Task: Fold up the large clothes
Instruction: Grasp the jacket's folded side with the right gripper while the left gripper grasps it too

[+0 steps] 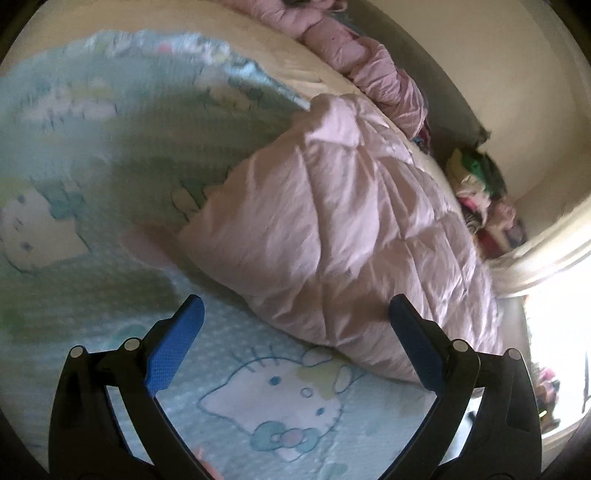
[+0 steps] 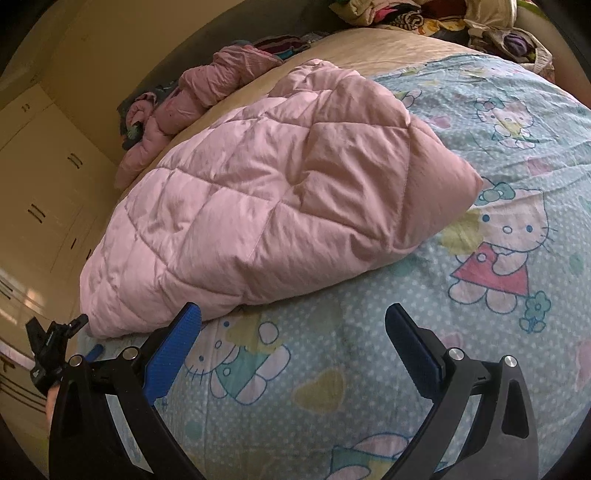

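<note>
A pale pink quilted garment point(image 1: 332, 236) point(image 2: 280, 192) lies folded into a thick bundle on a bed with a light blue cartoon-cat sheet point(image 1: 280, 417) point(image 2: 369, 369). My left gripper point(image 1: 295, 317) is open just short of the bundle's near edge, with nothing between its blue pads. My right gripper point(image 2: 293, 321) is also open and holds nothing; its left pad point(image 2: 173, 350) sits close to the bundle's near corner. The other gripper point(image 2: 51, 350) shows at the lower left of the right wrist view.
A second crumpled pink garment point(image 1: 373, 62) point(image 2: 184, 99) lies along the far side of the bed. Piles of mixed clothes point(image 1: 480, 188) point(image 2: 443, 18) sit beyond the mattress. Cream cupboards point(image 2: 48, 177) stand to the left, and a bright window point(image 1: 557, 332) is at the right.
</note>
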Action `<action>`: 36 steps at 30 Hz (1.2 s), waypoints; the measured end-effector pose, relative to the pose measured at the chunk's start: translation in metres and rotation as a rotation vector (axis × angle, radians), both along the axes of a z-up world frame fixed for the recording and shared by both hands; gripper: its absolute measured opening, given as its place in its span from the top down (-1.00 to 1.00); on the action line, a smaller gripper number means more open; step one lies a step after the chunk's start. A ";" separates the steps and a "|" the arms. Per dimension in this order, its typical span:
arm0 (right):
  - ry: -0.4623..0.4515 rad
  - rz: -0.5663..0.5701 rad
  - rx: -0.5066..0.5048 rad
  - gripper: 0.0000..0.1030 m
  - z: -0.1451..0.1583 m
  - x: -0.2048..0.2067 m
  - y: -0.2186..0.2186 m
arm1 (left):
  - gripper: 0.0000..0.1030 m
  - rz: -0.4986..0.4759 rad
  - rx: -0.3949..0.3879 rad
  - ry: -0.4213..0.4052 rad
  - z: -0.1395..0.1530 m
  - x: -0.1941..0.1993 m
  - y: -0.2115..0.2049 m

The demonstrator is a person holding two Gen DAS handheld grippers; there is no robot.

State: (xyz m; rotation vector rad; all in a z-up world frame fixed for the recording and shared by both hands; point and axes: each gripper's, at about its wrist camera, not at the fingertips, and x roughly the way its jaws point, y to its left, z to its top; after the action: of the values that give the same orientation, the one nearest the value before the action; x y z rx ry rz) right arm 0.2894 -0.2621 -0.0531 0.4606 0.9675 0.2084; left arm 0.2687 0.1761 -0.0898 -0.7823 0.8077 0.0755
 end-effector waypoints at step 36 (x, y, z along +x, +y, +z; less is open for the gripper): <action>0.046 -0.288 0.377 -0.92 -0.043 0.093 -0.059 | -0.84 0.062 -0.036 -0.011 -0.020 0.064 0.020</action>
State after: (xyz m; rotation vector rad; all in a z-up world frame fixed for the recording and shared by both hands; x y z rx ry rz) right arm 0.3828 -0.3213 -0.0960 0.9466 0.8961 0.1187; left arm 0.3327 0.1964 -0.1096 -0.8415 0.7760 0.1121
